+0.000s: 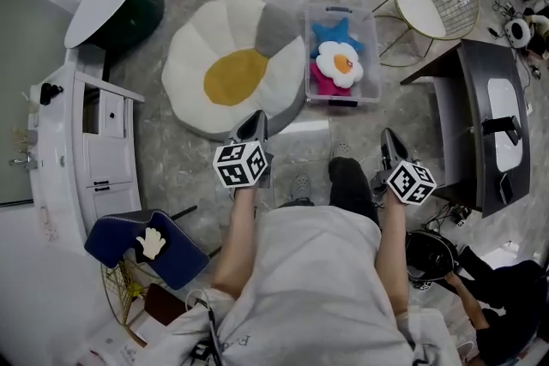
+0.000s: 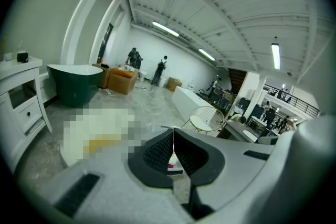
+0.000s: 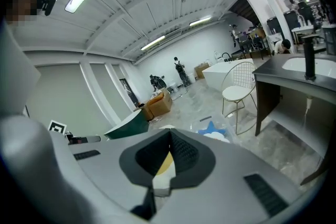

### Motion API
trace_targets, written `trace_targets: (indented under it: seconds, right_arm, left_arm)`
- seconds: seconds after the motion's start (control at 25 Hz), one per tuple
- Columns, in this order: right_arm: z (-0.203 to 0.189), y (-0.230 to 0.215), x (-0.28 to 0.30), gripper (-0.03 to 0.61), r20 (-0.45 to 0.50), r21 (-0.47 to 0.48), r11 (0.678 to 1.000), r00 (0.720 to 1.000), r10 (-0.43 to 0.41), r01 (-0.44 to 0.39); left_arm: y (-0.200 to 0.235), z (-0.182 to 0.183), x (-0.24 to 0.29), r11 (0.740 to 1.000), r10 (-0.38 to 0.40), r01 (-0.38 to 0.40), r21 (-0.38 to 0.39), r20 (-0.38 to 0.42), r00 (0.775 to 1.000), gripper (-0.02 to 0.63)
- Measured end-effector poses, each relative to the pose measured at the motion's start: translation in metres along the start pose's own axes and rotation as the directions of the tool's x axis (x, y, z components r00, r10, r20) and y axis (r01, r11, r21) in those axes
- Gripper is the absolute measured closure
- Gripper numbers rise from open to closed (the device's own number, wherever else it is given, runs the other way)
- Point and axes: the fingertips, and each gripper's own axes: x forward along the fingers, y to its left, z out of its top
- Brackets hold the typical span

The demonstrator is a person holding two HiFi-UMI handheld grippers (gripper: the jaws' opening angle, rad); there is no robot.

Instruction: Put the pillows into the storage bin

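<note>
Here we hold the left gripper [image 1: 253, 123] and right gripper [image 1: 390, 140] at lower centre, both jaws shut together on nothing. The clear storage bin [image 1: 309, 56], upper centre on the floor, contains a blue star pillow [image 1: 334, 33], a white flower pillow [image 1: 340, 63] and a pink pillow [image 1: 318, 82]. A large daisy-shaped cushion [image 1: 225, 69] lies just left of the bin.

Wire chair [image 1: 425, 10] near dark sink counter [image 1: 476, 99] (green tub [image 1: 146, 9] far left).
</note>
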Motion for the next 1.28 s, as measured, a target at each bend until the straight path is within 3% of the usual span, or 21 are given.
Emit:
trace_targets:
  seconds: [0.44, 0.64, 0.84, 1.08, 1.28]
  right_arm:
    - [0.002, -0.015, 0.087, 0.581, -0.131, -0.011, 0.997, 0.989, 0.075, -0.078]
    - [0.008, -0.053, 0.148, 0.581, -0.21, 0.017, 0.996, 0.974, 0.089, -0.087]
    - [0.029, -0.093, 0.206, 0.581, -0.271, 0.019, 0.995, 0.957, 0.101, -0.1]
    - [0.043, -0.135, 0.268, 0.581, -0.337, 0.012, 0.992, 0.933, 0.125, -0.128]
    - [0.026, -0.164, 0.302, 0.581, -0.408, 0.004, 0.986, 0.9, 0.153, -0.165]
  left_arm:
    - [0.036, 0.0, 0.041, 0.991, 0.121, -0.123, -0.05, -0.042, 0.992, 0.603]
    - [0.033, -0.001, 0.091, 0.984, 0.167, -0.173, -0.038, -0.116, 0.979, 0.603]
    - [0.012, 0.001, 0.149, 0.987, 0.16, -0.163, -0.001, -0.181, 0.97, 0.603]
    - [-0.004, -0.021, 0.199, 0.986, 0.156, -0.165, -0.011, -0.283, 0.946, 0.603]
    - [0.003, -0.053, 0.217, 0.976, 0.189, -0.214, -0.032, -0.356, 0.915, 0.603]
